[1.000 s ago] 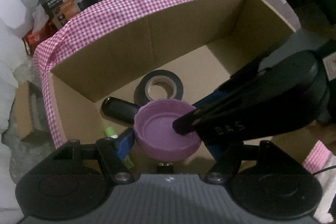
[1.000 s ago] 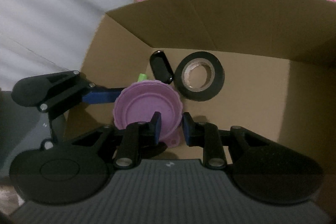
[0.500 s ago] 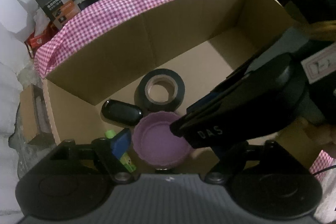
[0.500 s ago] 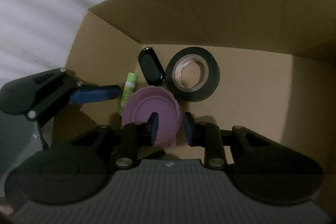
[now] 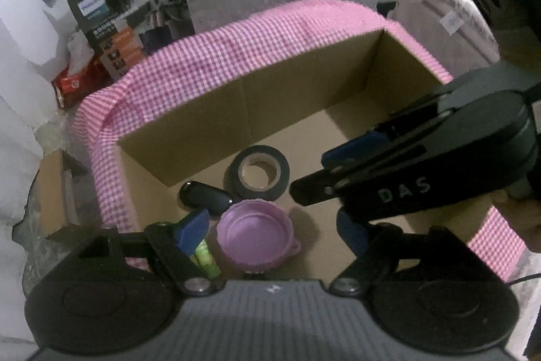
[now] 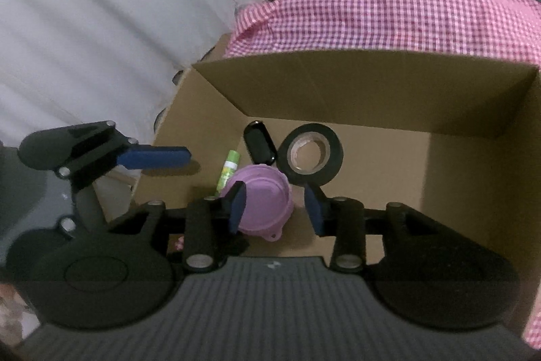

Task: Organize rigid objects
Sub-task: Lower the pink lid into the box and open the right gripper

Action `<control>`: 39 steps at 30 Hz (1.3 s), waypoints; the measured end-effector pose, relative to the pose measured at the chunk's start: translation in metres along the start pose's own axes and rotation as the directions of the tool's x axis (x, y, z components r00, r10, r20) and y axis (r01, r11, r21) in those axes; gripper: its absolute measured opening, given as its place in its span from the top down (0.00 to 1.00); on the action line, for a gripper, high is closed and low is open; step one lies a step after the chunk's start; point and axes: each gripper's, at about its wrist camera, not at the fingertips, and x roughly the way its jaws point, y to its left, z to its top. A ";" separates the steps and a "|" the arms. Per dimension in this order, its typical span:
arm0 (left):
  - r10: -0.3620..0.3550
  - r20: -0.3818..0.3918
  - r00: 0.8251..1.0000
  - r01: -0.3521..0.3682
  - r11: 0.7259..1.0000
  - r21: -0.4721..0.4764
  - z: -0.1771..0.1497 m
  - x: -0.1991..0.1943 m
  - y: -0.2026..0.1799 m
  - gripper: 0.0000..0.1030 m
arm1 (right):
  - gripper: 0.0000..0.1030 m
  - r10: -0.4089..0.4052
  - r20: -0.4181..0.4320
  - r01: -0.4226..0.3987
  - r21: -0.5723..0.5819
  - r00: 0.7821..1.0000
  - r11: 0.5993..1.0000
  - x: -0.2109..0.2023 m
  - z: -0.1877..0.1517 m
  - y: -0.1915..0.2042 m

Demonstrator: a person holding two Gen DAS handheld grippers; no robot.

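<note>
The purple lid (image 5: pixel 257 233) lies flat on the floor of the cardboard box (image 5: pixel 203 120), with its hollow side up, near the box's left wall and close to the near edge. The roll of black tape (image 5: pixel 258 171) lies just behind it toward the far wall, and the black oval case (image 5: pixel 205 194) is beside the tape on the left. The green glue stick (image 6: pixel 228 166) lies along the left wall, just beside the lid.

The left gripper (image 5: pixel 270 234) is open and holds nothing; in its own view the lid lies below the gap between its two blue pads (image 5: pixel 192 227). The right gripper (image 6: pixel 275 208) is also open and empty. In its view the lid (image 6: pixel 262 195) is under the left half of the gap, partly behind the left pad (image 6: pixel 237 204), and it touches neither pad as far as I can tell. The box stands on a pink checked cloth (image 6: pixel 389 19).
</note>
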 end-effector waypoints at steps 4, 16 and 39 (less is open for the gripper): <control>0.000 0.066 0.998 0.003 0.999 -0.046 -0.017 -0.036 0.015 0.19 | 0.64 0.015 0.027 -0.015 -0.009 1.000 1.000 -0.010 0.003 0.004; 0.009 0.256 0.967 0.068 0.953 -0.294 -0.112 -0.098 0.079 0.12 | 0.60 0.166 -0.119 -0.157 0.080 0.979 0.984 0.036 0.015 0.018; 0.087 0.287 0.954 0.026 0.930 -0.366 -0.187 -0.079 0.083 0.11 | 0.54 -0.005 -0.239 0.032 0.110 0.971 0.993 0.112 0.021 0.004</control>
